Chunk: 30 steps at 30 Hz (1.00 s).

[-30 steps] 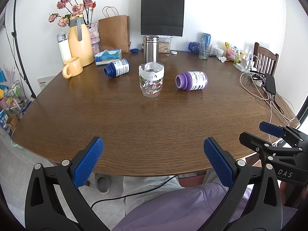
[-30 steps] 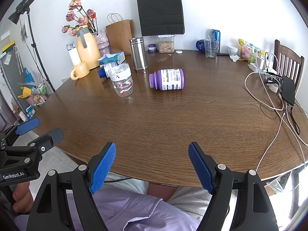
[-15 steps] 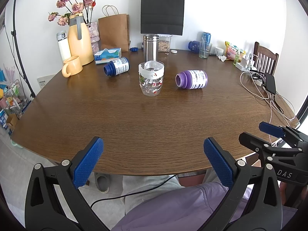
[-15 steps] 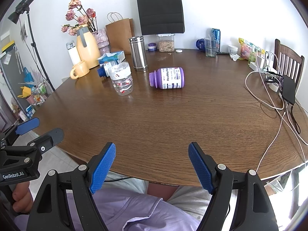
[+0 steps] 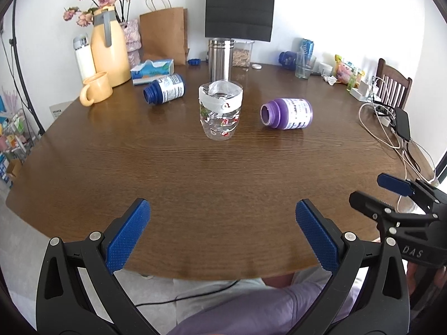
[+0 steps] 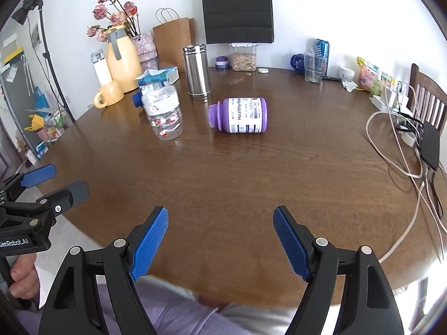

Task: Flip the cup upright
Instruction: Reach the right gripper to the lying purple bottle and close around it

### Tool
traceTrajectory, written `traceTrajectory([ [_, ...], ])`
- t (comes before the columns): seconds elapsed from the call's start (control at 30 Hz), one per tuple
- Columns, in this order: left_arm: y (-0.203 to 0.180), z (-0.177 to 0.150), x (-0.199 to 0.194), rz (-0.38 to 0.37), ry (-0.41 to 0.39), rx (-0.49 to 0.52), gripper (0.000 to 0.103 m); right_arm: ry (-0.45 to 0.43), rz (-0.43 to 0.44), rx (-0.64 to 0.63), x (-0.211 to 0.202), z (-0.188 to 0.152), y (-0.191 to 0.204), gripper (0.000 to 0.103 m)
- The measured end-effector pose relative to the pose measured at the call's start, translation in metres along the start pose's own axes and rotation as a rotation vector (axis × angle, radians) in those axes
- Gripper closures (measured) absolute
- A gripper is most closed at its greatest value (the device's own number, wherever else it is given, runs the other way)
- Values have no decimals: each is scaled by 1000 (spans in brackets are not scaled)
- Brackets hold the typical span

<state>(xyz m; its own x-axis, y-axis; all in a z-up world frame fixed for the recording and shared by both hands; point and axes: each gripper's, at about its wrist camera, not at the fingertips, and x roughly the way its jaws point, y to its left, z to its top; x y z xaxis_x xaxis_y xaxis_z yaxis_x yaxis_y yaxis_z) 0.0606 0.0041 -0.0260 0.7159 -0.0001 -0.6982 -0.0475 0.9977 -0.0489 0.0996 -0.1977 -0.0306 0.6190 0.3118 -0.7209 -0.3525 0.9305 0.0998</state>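
A purple bottle (image 5: 287,113) and a blue bottle (image 5: 164,88) are laid on their sides on the wooden counter (image 5: 212,178). A steel flask (image 5: 220,58), a yellow mug (image 5: 96,89), a yellow jug (image 5: 107,54) and a tissue box (image 5: 152,71) are set farther back. Cables (image 5: 391,128) are strewn at the right edge.

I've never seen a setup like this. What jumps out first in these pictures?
Two open hand-held grippers with blue pads fill the foreground at the near table edge: the left hand-held gripper and the right hand-held gripper. Beyond them, mid-table, a clear cup with red prints stands alone, with a purple bottle lying on its side to its right.
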Motion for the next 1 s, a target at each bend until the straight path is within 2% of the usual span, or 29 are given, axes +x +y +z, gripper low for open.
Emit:
traceTrajectory([
  [0.23, -3, 41, 27, -8, -4, 10, 0, -20, 50, -19, 23, 46, -19, 22],
  [0.37, -17, 91, 45, -18, -56, 74, 0, -51, 52, -80, 32, 86, -23, 22],
  [0.43, -24, 119, 52, -50, -78, 122, 0, -46, 53, -176, 41, 108, -24, 22],
  [0.53, -43, 166, 70, -86, -99, 216, 0, 30, 56, -343, 65, 137, -29, 22],
  [0.63, -61, 206, 105, -104, -92, 285, 0, 77, 55, -444, 86, 150, -35, 22],
  [0.7, -73, 231, 145, -108, -39, 321, 0, 89, 69, -483, 99, 155, -37, 22],
  [0.8, -92, 263, 203, -47, 101, 329, 0, 107, 100, -514, 118, 158, -37, 22],
  [0.83, -99, 270, 217, -66, 145, 345, 0, 116, 123, -532, 126, 158, -35, 22],
  [0.9, -113, 285, 240, -85, 180, 371, 0, 134, 146, -569, 136, 158, -30, 22],
  [1.0, -129, 296, 270, -56, 198, 382, 0, 176, 165, -655, 154, 157, -20, 22],
])
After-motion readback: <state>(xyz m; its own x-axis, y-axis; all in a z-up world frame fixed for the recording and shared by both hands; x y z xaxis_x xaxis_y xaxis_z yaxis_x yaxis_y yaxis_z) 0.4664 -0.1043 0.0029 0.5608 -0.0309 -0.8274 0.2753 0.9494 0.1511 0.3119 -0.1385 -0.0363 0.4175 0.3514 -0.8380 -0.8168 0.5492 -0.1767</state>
